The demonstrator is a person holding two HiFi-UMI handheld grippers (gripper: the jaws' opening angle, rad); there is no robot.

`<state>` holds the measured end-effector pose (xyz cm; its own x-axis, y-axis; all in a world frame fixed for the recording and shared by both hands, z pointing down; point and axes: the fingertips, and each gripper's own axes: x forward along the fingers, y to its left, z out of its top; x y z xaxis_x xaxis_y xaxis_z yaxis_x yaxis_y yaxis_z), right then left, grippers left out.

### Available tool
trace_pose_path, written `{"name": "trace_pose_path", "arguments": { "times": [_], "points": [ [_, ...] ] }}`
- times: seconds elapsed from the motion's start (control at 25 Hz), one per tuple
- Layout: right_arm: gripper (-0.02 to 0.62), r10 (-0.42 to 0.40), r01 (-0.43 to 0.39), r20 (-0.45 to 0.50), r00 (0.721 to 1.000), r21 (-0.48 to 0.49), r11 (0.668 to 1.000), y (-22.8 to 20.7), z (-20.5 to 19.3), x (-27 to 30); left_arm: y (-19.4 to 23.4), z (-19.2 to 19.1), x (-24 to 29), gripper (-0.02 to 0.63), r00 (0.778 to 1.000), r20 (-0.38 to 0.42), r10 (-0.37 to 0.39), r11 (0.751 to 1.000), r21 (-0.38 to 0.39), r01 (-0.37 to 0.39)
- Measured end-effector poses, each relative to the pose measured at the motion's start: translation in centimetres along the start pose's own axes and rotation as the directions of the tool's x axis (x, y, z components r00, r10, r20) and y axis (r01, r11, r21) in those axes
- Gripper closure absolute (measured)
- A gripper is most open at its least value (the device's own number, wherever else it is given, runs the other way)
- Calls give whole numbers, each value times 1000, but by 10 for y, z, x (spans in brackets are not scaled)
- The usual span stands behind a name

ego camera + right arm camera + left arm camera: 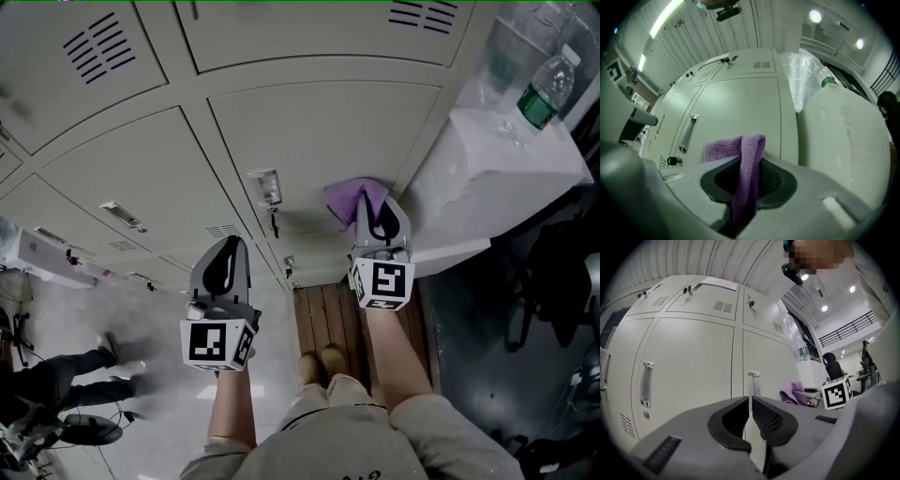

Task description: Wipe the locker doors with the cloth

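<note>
Right tool [749,174] clamped on purple cloth [349,199], cloth seemingly touching locker door [309,141]. Left tool [750,409] closed, empty, apart from door.

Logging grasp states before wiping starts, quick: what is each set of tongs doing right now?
Left tongs: closed, holding nothing.
Right tongs: closed on the purple cloth.

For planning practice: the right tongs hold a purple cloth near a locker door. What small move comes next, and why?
Probably ease the right tongs forward until the cloth presses flat on the locker door: it is clamped, but contact isn't clear.
</note>
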<state>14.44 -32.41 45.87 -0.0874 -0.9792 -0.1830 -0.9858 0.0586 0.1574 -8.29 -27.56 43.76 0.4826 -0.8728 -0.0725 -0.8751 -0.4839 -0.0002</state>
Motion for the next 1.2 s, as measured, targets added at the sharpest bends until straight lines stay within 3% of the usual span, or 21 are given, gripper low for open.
{"name": "trace_pose_path", "arguments": {
  "times": [0.36,0.56,0.88,1.04,1.2],
  "points": [
    [526,-119,121,-48,992,43,992,-53,-25,-12,1,-10,-4,588,1000,-16,5,1000,1,-5],
    [534,-155,158,-29,987,143,977,-52,-29,-19,0,-19,-6,588,1000,-30,2,1000,-5,-3],
    [534,-11,11,0,1000,208,978,29,-48,-24,-4,-26,-6,588,999,-21,-24,1000,1,24],
    [534,101,-99,2,995,188,977,87,-61,-22,0,-36,-12,588,1000,-19,-18,1000,4,18],
    [534,147,-148,19,989,178,973,121,-74,-12,5,-48,-19,588,1000,-20,-2,1000,5,2]
  ]
}}
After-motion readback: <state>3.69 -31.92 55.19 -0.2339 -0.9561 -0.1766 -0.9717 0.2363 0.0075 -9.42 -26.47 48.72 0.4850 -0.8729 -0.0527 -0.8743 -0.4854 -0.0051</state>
